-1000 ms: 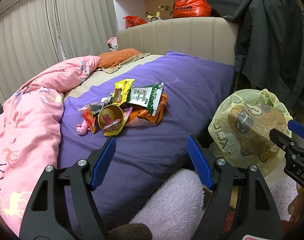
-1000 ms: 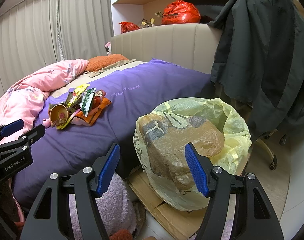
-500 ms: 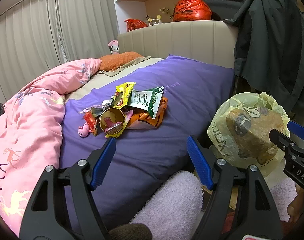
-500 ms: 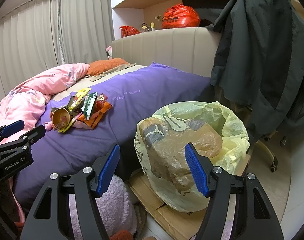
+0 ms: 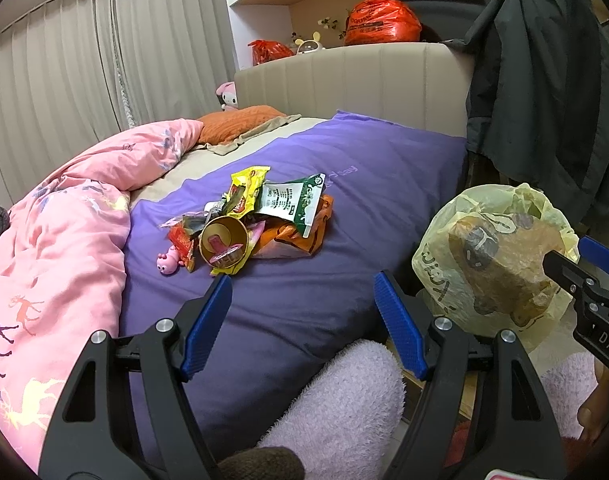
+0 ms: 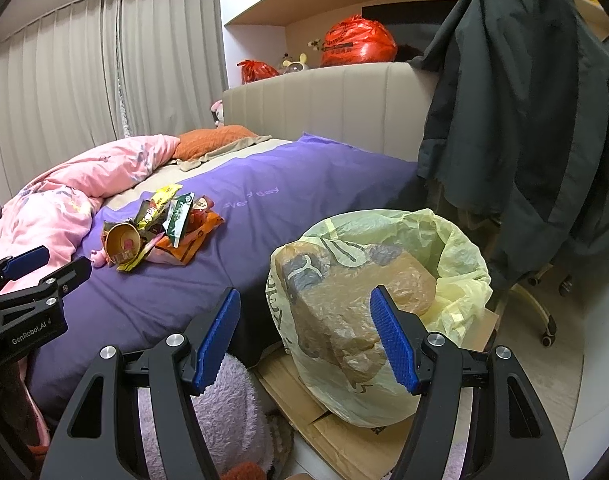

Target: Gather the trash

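Crinkly wrappers (image 5: 264, 216) lay heaped on the purple bedspread (image 5: 344, 280), both our tongs spread wide and empty.
We judged that the left gripper (image 5: 302, 316) might snag the pink toy pig (image 5: 169, 261) beside the heap, or the right gripper (image 6: 304, 336) tip the flimsy yellow bag (image 6: 460, 256) on the floor beside the bed.

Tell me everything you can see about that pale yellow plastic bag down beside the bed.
The yellow plastic bag is thin, crinkled and translucent, with dark lettering down its side. Its mouth stands open and slumped, and a crumpled brownish bag fills much of the inside. It stands upright on flattened cardboard on the floor, close against the side of the bed with the purple blanket. Neither gripper touches it.
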`<act>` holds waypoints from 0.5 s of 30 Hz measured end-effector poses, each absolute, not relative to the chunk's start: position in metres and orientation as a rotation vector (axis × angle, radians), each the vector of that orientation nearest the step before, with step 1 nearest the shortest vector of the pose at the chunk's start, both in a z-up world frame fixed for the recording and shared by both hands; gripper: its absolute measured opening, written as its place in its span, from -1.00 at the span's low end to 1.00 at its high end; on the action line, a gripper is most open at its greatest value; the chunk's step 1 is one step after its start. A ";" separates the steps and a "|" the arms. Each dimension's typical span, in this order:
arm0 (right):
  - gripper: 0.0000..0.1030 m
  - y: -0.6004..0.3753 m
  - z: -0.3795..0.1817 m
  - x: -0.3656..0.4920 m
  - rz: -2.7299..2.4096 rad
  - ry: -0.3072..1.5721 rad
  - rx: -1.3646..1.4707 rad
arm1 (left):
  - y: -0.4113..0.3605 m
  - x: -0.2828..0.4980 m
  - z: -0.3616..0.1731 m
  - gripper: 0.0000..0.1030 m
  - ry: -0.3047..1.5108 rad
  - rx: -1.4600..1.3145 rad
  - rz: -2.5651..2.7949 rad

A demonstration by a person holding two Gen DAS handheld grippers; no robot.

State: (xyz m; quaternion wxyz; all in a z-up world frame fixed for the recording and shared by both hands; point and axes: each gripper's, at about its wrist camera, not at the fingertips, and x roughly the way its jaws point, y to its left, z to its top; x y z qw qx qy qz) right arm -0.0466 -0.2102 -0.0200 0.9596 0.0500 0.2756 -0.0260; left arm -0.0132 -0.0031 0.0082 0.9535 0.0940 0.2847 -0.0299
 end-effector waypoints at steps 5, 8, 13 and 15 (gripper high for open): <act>0.24 -0.210 -0.020 -0.047 -0.052 0.558 0.102 | -0.004 -0.014 0.008 0.36 0.578 0.192 -0.060; 0.24 -0.212 -0.019 -0.048 -0.052 0.556 0.103 | -0.004 -0.014 0.009 0.36 0.577 0.193 -0.060; 0.24 -0.212 -0.019 -0.048 -0.053 0.556 0.105 | -0.005 -0.014 0.009 0.36 0.579 0.193 -0.061; 0.24 -0.213 -0.019 -0.049 -0.053 0.555 0.106 | -0.004 -0.014 0.008 0.36 0.578 0.192 -0.061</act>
